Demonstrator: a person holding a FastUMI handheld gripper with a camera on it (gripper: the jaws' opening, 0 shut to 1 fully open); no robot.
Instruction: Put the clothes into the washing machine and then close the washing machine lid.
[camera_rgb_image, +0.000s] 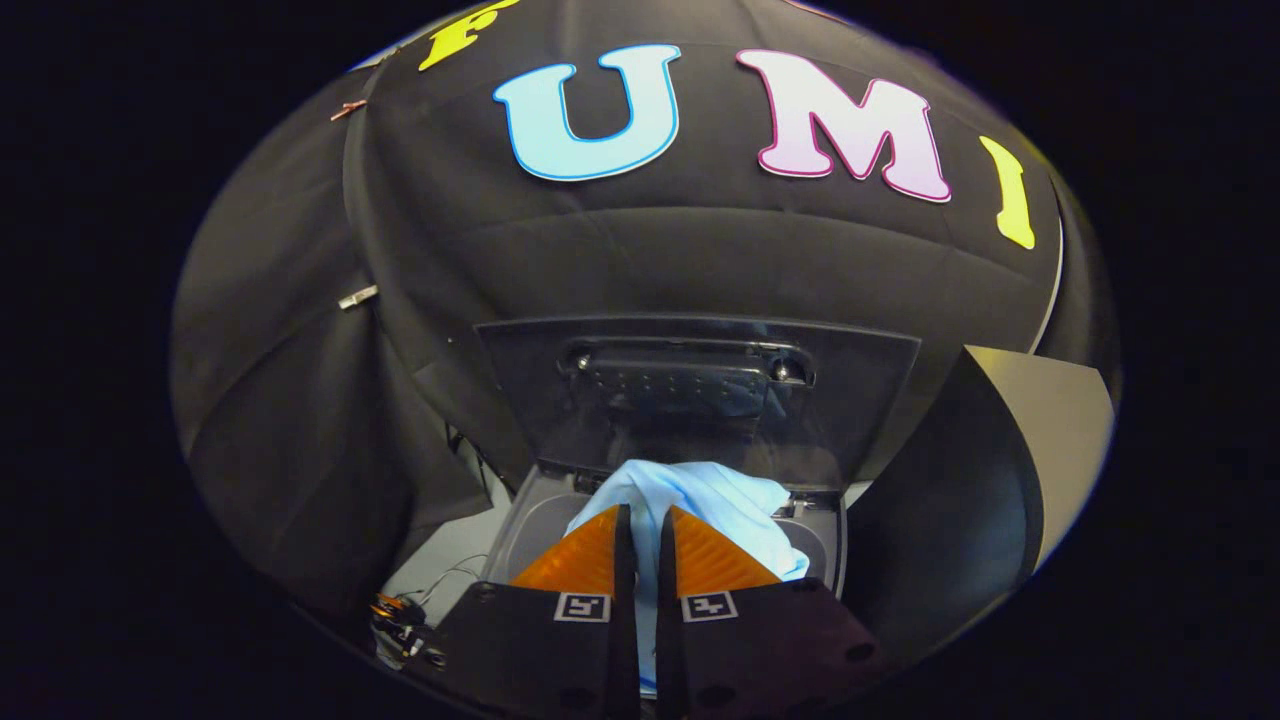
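The washer (545, 515) stood open below the gripper, its grey top rim showing on either side of the fingers. The lid (700, 400) was raised upright at the back, a dark see-through panel leaning against the black booth wall (420, 250), with a perforated dark fitting near its upper edge. To the right of the washer a tall dark panel (960, 480) with a pale outer face rose close beside the rim and hemmed in that side. To the left the room was freer: a pale surface (450, 560) ran alongside the washer, with thin wires and a small cluster of parts (405, 625) lying on it near the gripper's body. Above the lid there was only the draped wall, with two small clips on its folds.

The gripper (645, 535) pointed down toward the washer's mouth. Its fingers stood nearly together, with only a narrow slit between them, and light blue cloth showed in that slit. The cloth (720, 500) bulged out just ahead of the tips and spread to the right over the opening, in front of the lid's lower edge. The fingers appeared clamped on a fold of it.
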